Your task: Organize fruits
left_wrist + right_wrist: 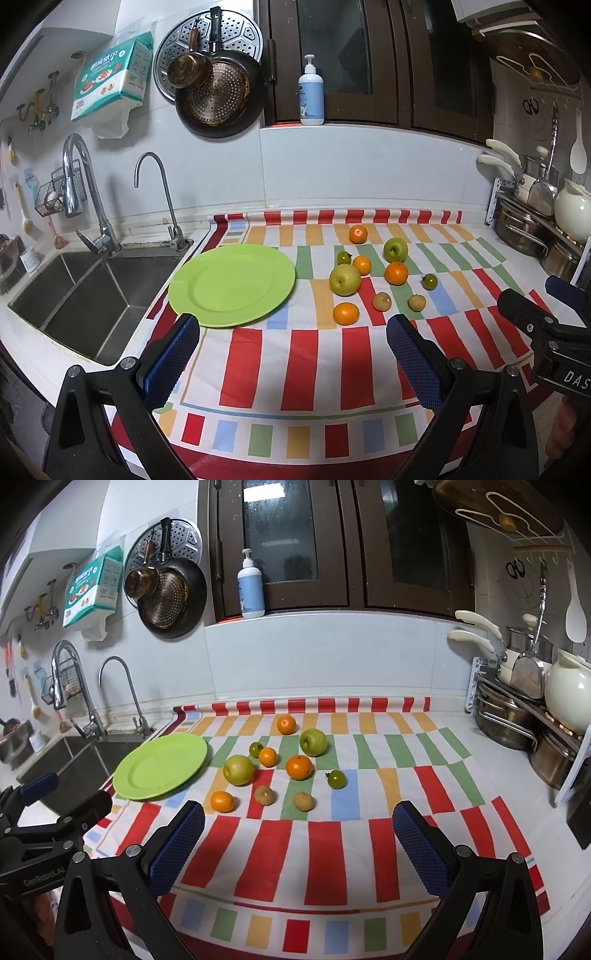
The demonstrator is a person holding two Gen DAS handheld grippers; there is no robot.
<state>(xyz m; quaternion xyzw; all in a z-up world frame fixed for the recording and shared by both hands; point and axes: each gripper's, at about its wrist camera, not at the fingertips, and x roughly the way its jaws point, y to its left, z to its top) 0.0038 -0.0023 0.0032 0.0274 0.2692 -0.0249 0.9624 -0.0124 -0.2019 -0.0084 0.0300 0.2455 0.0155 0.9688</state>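
At the far left a steel sink [92, 295] is sunk into the counter, with two taps behind it. Just right of it, a striped cloth [314, 365] covers the counter, and on its left part lies a green plate [232, 288] with nothing on it.

Right of the plate, ten fruits sit scattered on the cloth, none touching the plate. Nearest the plate is a yellow-green pear [344, 279], with a small green fruit [343, 257] just behind it and an orange [345, 313] in front, nearest the viewer. A smaller orange [361, 265] sits just right of the pear. Another orange [358, 234] lies farthest back. Further right come a green apple [395, 249], a large orange [396, 273] just in front of it, and two brown longans [381, 301] side by side in the near row. Rightmost is a dark green fruit [430, 281], set apart.

The left gripper [293, 365] hangs over the near edge of the cloth, jaws spread wide, nothing between them. The right gripper [299, 845] hangs beside it to the right, jaws likewise spread wide and holding nothing. At the far right stands a rack of pots [517, 720].
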